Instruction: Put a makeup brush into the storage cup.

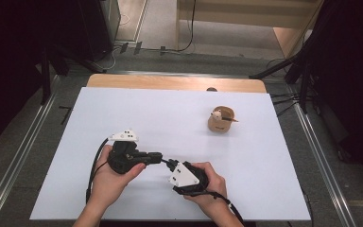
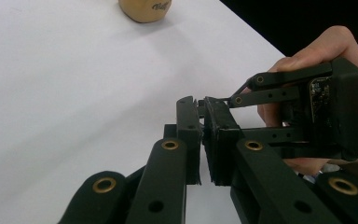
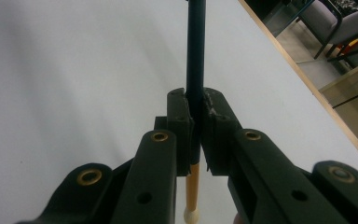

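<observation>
Gripping from both ends, left gripper [image 2: 204, 140] and right gripper [image 3: 196, 135] pinch a dark, orange-ended pen [image 3: 195, 56].

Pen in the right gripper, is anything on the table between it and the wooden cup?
Nothing visible. The right gripper is shut on the pen, and the white table between it and the wooden cup is bare. The left gripper meets the pen on the side away from the cup.
</observation>
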`<control>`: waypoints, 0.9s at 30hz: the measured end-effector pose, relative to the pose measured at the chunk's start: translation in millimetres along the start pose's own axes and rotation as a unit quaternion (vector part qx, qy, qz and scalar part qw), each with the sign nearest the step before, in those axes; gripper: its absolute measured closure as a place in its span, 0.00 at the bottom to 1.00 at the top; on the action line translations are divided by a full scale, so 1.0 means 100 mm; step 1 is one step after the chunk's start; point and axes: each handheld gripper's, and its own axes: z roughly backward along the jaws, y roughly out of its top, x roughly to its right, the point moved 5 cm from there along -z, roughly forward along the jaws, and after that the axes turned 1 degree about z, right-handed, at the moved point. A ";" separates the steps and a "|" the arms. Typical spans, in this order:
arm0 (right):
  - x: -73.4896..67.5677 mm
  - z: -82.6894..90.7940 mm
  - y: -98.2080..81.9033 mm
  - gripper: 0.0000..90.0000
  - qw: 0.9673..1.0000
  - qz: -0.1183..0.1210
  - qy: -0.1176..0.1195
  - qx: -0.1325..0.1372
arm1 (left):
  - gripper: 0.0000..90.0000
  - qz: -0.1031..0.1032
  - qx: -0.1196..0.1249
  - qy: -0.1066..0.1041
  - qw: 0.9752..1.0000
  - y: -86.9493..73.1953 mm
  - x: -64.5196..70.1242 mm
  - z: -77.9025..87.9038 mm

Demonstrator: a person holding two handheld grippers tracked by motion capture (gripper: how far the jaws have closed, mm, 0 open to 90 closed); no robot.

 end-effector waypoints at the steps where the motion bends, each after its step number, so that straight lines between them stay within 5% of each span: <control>1: 0.00 0.00 0.00 0.93 1.000 -0.002 0.000 0.003 | 0.96 0.000 0.001 -0.001 1.000 0.00 0.00 0.00; 4: 0.02 0.00 0.00 0.88 1.000 -0.019 0.000 0.007 | 0.96 0.000 0.016 0.002 1.000 0.01 -0.01 0.02; 10: 0.11 0.04 0.00 0.61 0.996 -0.087 0.009 0.027 | 0.96 -0.002 0.064 0.017 0.998 0.04 -0.04 0.11; 17: 0.22 0.15 0.03 0.50 0.983 -0.173 0.000 0.068 | 0.96 -0.006 0.122 0.035 0.992 0.07 -0.07 0.20; 21: 0.27 0.22 0.05 0.46 0.967 -0.235 0.007 0.095 | 0.96 -0.010 0.156 0.044 0.987 0.08 -0.08 0.25; 27: 0.30 0.27 0.07 0.40 0.933 -0.336 0.040 0.120 | 0.96 -0.024 0.205 0.041 0.978 0.08 -0.05 0.27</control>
